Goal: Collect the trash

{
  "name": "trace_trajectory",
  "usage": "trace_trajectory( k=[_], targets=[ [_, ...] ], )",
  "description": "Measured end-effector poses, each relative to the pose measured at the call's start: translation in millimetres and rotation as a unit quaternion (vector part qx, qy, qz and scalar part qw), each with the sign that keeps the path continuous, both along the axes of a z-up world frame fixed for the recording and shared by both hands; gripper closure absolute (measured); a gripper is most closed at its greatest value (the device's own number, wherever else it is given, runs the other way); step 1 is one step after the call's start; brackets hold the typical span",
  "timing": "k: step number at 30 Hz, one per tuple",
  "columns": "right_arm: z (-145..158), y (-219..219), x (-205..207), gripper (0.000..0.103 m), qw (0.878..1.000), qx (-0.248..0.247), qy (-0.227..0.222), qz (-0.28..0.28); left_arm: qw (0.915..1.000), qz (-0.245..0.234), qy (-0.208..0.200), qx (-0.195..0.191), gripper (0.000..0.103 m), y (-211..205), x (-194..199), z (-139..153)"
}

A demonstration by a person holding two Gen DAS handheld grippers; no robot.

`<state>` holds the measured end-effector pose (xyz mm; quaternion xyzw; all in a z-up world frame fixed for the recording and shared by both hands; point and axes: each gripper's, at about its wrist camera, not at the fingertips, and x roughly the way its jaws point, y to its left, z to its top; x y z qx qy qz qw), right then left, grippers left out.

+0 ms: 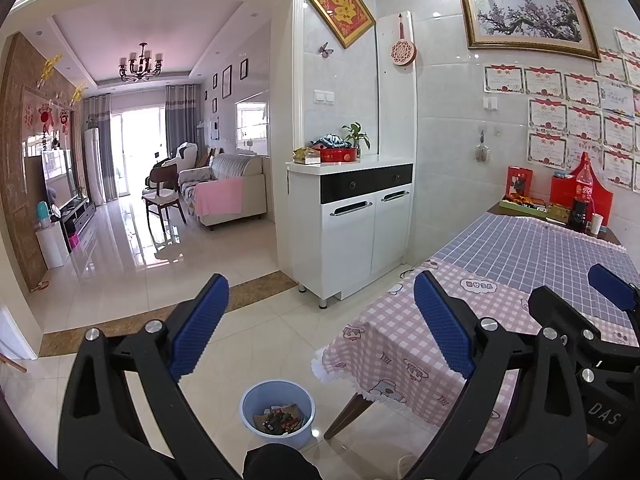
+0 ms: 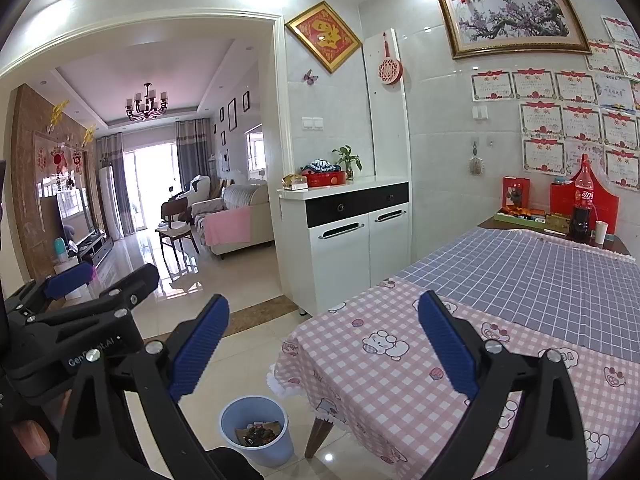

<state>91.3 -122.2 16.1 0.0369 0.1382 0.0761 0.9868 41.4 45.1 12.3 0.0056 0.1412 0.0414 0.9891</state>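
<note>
A light blue bin (image 1: 277, 411) stands on the floor by the table's near corner, with dark wrappers and other trash (image 1: 282, 420) inside. The right wrist view shows the same bin (image 2: 256, 432) lower down. My left gripper (image 1: 320, 320) is open and empty, held high above the bin and beside the table edge. My right gripper (image 2: 323, 330) is also open and empty, over the pink checked cloth (image 2: 400, 360) at the table's corner. Each gripper shows in the other's view: the right gripper (image 1: 600, 304) at the far right, the left gripper (image 2: 80, 284) at the far left.
The table (image 1: 520, 264) carries a pink cloth and a blue checked cloth. At its far end stand a cola bottle (image 1: 584, 196), a white cup (image 1: 597, 224), a tray of small items (image 1: 524, 204) and red boxes. A white cabinet (image 1: 352, 224) stands against the wall. Tiled floor leads into a living room.
</note>
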Motion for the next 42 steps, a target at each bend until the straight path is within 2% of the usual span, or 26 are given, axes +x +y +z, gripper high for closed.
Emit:
trace_trajectory(
  k=[10, 14, 16, 18, 21, 23, 25, 34, 39, 42],
  targets=[
    [-11.5, -21.0, 14.0, 0.009, 1.0, -0.005, 0.02, -0.021, 0.9991, 0.009, 0.039, 0.008, 0.011, -0.1, 17.7, -18.7],
    [-31.7, -71.2, 29.6, 0.008, 0.993, -0.055, 0.056, -0.085, 0.9973, 0.025, 0.066, 0.019, 0.011, 3.7, 32.6, -34.3],
    [-50.8, -120.3, 42.3, 0.007, 0.982, -0.081, 0.095, -0.144, 0.996, 0.031, 0.081, 0.019, 0.011, 6.6, 41.5, -42.9],
    [-75.1, -180.7, 56.7, 0.007, 0.963, -0.085, 0.158, -0.202, 0.9944, 0.036, 0.097, 0.019, 0.011, 9.1, 51.5, -53.0],
    [-111.2, -266.8, 67.3, 0.007, 0.939, -0.035, 0.243, -0.242, 0.992, 0.044, 0.118, 0.013, 0.011, 10.5, 64.9, -67.4],
    [-132.7, -311.2, 67.7, 0.007, 0.926, 0.003, 0.274, -0.26, 0.9899, 0.043, 0.135, 0.01, 0.011, 11.2, 74.1, -76.0],
    [-144.5, -332.3, 66.1, 0.007, 0.917, 0.019, 0.288, -0.274, 0.9867, 0.044, 0.156, 0.007, 0.011, 12.3, 83.8, -85.3],
    [-180.1, -366.9, 72.3, 0.007, 0.9, 0.054, 0.319, -0.294, 0.9805, 0.062, 0.186, 0.002, 0.011, 27.0, 100.3, -106.4],
    [-184.1, -364.5, 84.9, 0.004, 0.894, 0.033, 0.332, -0.3, 0.9775, 0.068, 0.199, -0.012, 0.011, 37.5, 110.4, -115.4],
    [-184.1, -362.0, 88.7, 0.004, 0.894, 0.031, 0.333, -0.298, 0.9766, 0.068, 0.203, -0.02, 0.011, 41.3, 116.5, -121.9]
  ],
)
